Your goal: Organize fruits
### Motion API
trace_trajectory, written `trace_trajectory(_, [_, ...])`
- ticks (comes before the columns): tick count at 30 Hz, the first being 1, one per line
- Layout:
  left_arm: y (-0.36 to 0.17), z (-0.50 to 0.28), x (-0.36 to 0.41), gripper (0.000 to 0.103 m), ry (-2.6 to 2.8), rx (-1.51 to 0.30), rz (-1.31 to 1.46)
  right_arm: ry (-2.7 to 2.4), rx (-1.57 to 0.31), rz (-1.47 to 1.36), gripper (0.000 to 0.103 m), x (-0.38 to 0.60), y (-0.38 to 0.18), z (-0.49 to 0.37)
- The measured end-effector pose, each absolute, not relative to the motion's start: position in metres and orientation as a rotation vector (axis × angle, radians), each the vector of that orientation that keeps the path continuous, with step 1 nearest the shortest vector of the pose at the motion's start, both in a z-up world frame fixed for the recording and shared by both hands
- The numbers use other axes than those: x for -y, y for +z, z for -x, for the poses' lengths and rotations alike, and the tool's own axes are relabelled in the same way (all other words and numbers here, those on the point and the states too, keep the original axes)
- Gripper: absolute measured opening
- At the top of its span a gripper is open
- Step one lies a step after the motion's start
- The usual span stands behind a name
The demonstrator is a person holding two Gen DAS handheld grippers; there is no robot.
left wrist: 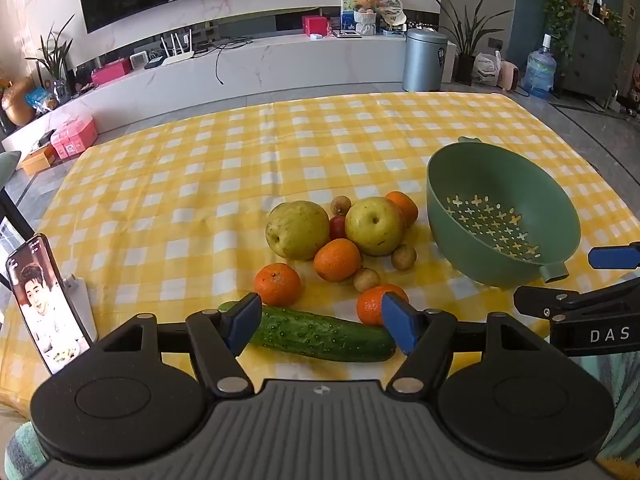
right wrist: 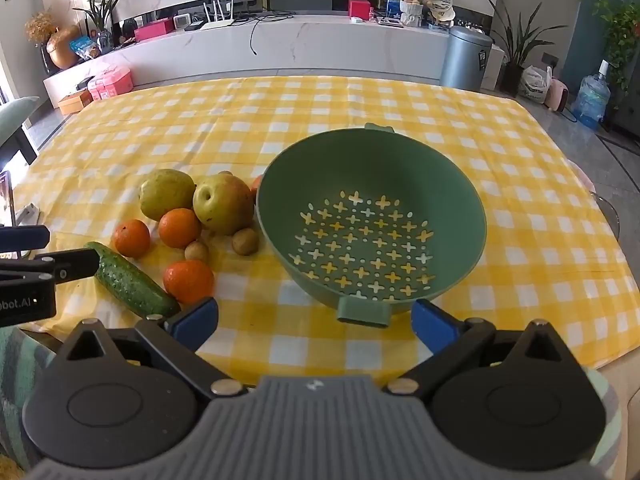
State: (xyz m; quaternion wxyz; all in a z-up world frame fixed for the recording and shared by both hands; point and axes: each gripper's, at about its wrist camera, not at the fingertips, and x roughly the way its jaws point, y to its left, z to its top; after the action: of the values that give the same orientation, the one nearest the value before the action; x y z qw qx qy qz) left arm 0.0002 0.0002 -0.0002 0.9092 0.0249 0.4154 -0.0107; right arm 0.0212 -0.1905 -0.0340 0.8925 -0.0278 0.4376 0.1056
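Note:
A pile of fruit lies on the yellow checked tablecloth (left wrist: 180,184): two yellow-green pears (left wrist: 298,230) (left wrist: 375,225), several oranges (left wrist: 337,260), small brown longans (left wrist: 403,257) and a red one between the pears. A cucumber (left wrist: 320,334) lies in front. An empty green colander (left wrist: 502,216) stands to the right, also in the right wrist view (right wrist: 372,216). My left gripper (left wrist: 320,322) is open, its pads either side of the cucumber, just above it. My right gripper (right wrist: 314,320) is open and empty before the colander's near handle (right wrist: 363,314).
A phone (left wrist: 44,304) stands on a white holder at the table's left edge. The table's near edge runs under both grippers. Beyond the table are a TV console, a grey bin (left wrist: 424,60) and plants.

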Motion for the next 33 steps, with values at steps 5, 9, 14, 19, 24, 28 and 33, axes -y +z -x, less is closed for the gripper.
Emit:
trace_trajectory(5, [-0.0015,-0.0002,-0.0009,0.080,-0.020,-0.853,-0.058,0.220,-0.913,0.060,0.099,0.1895,-0.0349,-0.0211])
trace_trajectory(9, [-0.0036,-0.0007,-0.0017,0.080,-0.021,-0.855,-0.059,0.223,-0.913,0.063,0.099,0.1884,-0.0349,-0.0209])
trace_trajectory(14, [-0.0009,0.0001,-0.0006,0.080,-0.026,-0.858,-0.052,0.224,-0.918,0.066,0.099,0.1872,-0.0354,-0.0211])
trace_trajectory(19, [-0.0010,0.0012,0.0006,0.080,-0.022,-0.858,-0.055,0.224,-0.918,0.066,0.099,0.1873,-0.0353,-0.0210])
trace_trajectory(24, [-0.0064,0.0014,0.0032,0.080,-0.023,-0.862,-0.054,0.225,-0.920,0.066,0.099,0.1874,-0.0353,-0.0210])
trace_trajectory(28, [-0.0090,0.0004,0.0042,0.080,-0.023,-0.872,-0.056,0.227,-0.922,0.069,0.099,0.1854,-0.0363,-0.0211])
trace_trajectory(33, [-0.0068,-0.0020,0.0019,0.080,-0.024,-0.920,-0.057,0.231,-0.922,0.073,0.099,0.1838,-0.0366,-0.0215])
